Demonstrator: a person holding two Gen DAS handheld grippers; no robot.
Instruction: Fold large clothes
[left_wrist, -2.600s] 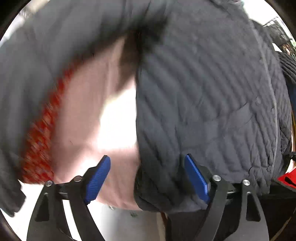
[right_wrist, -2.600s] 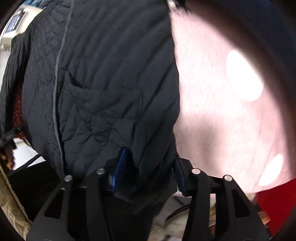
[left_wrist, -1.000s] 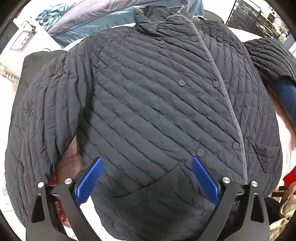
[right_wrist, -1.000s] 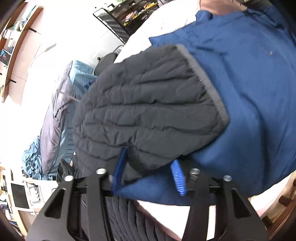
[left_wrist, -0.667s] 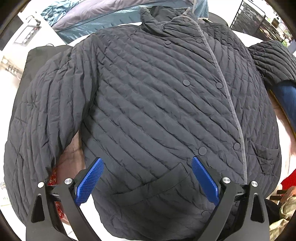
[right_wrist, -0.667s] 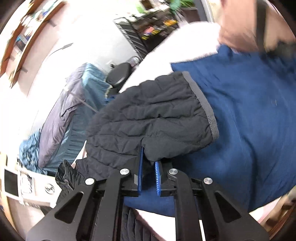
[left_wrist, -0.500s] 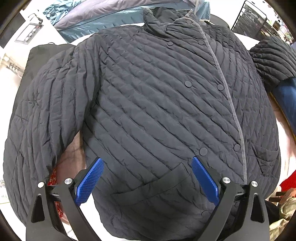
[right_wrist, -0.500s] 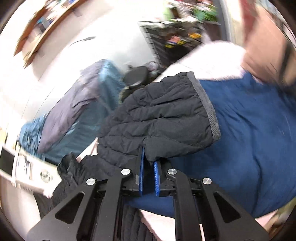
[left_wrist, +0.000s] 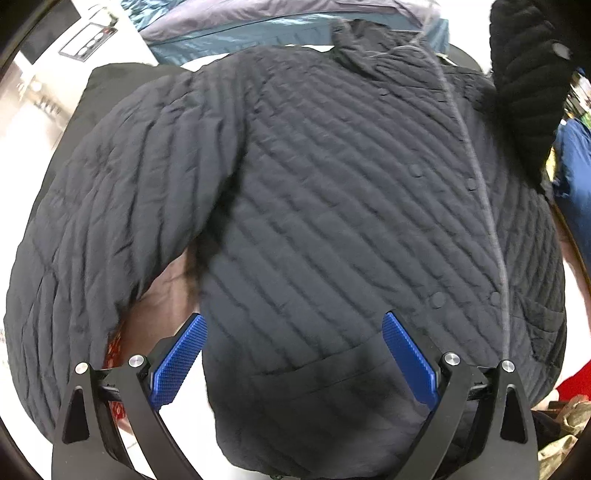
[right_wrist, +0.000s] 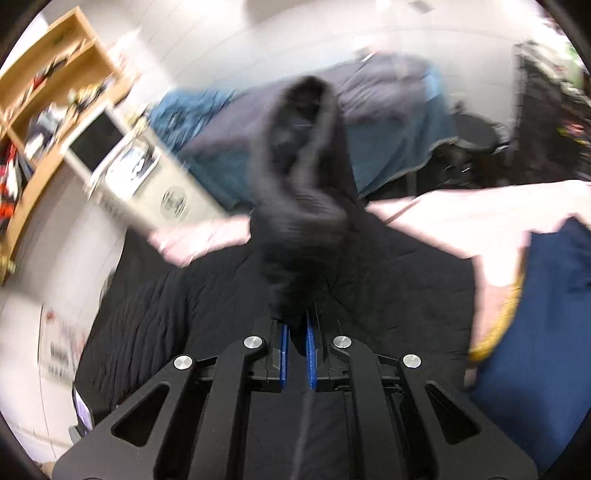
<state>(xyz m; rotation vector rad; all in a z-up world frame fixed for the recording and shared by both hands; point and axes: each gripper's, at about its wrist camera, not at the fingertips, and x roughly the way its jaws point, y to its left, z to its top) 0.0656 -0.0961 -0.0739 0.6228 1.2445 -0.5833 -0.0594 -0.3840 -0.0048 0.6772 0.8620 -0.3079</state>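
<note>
Bedroom, pink cover. Item: quilted jacket (left_wrist: 332, 206), spread flat under your wide-open left claw (left_wrist: 295, 365). Right claw (right_wrist: 295, 354) pinches its sleeve (right_wrist: 303, 192). Soft, light, probably slippery; grip hems.

The left gripper (left_wrist: 293, 354) fills the lower part of the left wrist view with two matte black arms, each pierced by a triangular cut-out and fixed with two round silver screws; its fingers (left_wrist: 410, 356) are faced with bright blue pads of fine knurled texture that taper to a slanted tip. The right gripper (right_wrist: 295, 354) at the bottom centre of the right wrist view is built the same way, with black linkage bars, long triangular openings, four silver screw heads in a shallow arc and thin blue pads seen edge-on. A thin dark line, perhaps a cable, runs down the middle of its black body toward the bottom edge.
</note>
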